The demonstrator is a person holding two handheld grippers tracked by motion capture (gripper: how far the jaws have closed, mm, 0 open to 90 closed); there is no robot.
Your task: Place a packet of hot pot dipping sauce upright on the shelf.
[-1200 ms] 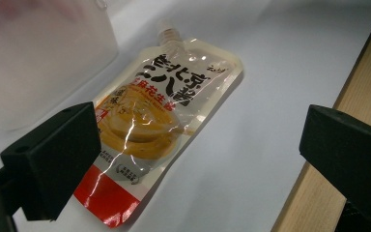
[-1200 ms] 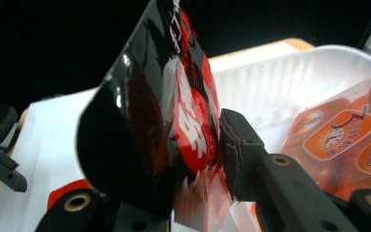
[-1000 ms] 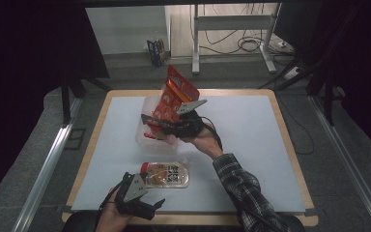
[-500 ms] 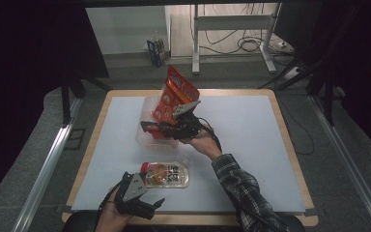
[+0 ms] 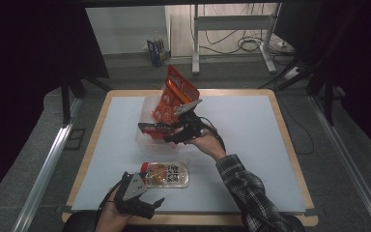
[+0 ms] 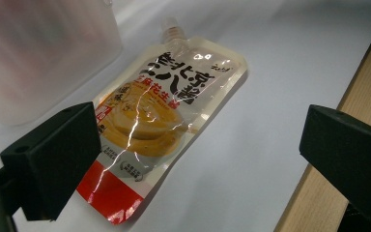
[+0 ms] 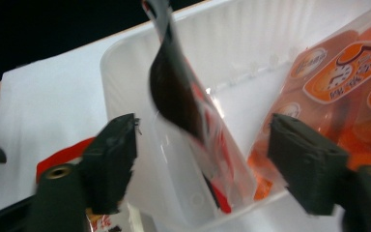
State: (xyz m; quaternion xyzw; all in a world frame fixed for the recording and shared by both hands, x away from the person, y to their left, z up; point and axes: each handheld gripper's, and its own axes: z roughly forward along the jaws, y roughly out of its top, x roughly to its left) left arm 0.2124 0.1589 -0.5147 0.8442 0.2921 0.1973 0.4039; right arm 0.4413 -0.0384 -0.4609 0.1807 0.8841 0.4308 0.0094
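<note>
A person works at a white-topped bench (image 5: 251,145) with a wooden rim, one tool in each hand.

Right tool (image 5: 157,131): held over the near wall of a clear plastic bin (image 5: 147,104) that stands on the far middle of the bench. Its jaws have just been opening and now stand wide apart. In the right gripper view a dark red packet (image 7: 188,111) hangs tilted between them, inside the bin, with neither pad pressing on it; whether it touches the bin floor cannot be told from this blurred picture. The right tool (image 7: 200,159) therefore grips nothing.

Orange snack bag (image 5: 176,94): stands upright in the bin, leaning toward its far side and rising well above the rim. In the right gripper view the orange snack bag (image 7: 348,77) lies just behind the right-hand jaw.

Left tool (image 5: 147,203): rests at the near edge of the bench, left of centre, with its jaws wide open and nothing between the pads.

Sauce pouch (image 5: 166,175): lies flat on the bench just beyond the left tool and on the near side of the bin, apart from it. In the left gripper view the sauce pouch (image 6: 159,121) shows a spout at its far end and a red band at its near end, with the left tool (image 6: 198,159) open on either side of it and not touching.
</note>
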